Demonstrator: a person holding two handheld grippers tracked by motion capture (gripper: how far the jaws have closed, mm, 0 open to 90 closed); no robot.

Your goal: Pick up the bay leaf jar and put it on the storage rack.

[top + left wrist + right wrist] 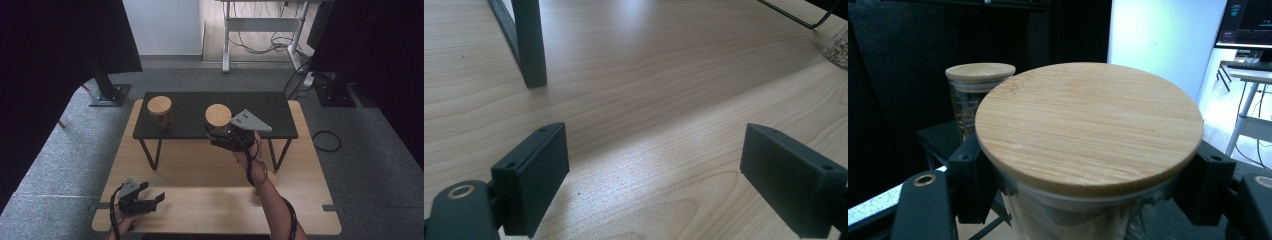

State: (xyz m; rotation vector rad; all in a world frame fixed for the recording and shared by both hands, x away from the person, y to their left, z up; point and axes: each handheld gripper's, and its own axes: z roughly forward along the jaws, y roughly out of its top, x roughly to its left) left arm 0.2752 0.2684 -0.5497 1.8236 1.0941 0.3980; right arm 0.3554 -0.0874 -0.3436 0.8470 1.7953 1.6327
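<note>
Two grippers at work over one wooden counter (200, 200). Nearest, at the left front edge: left gripper (150, 196), low over bare wood, fingers (531, 175) spread wide apart with nothing between them. Probably parked there on purpose, out of the way while the other hand does the carrying.

Farther in, right of centre: right gripper (216, 135), reaching from the person's forearm up to the near edge of a low black shelf (270, 107). Fingers (970, 182) clamped from both sides on the glass of a jar (218, 118), just below its round wooden lid (1088, 127). Gripped under the lid, most likely so that the overhanging rim stops the jar slipping down and the lid stays on. Kept upright, presumably to hold the contents level. Jar right at the shelf's near edge; resting on it or just lifted clear, impossible to tell.

Farther left on the same shelf: second jar (161, 113), same wooden lid, standing free and well apart from the held one, leaving room for the fingers.

Beyond the counter: grey carpet (60, 145).
</note>
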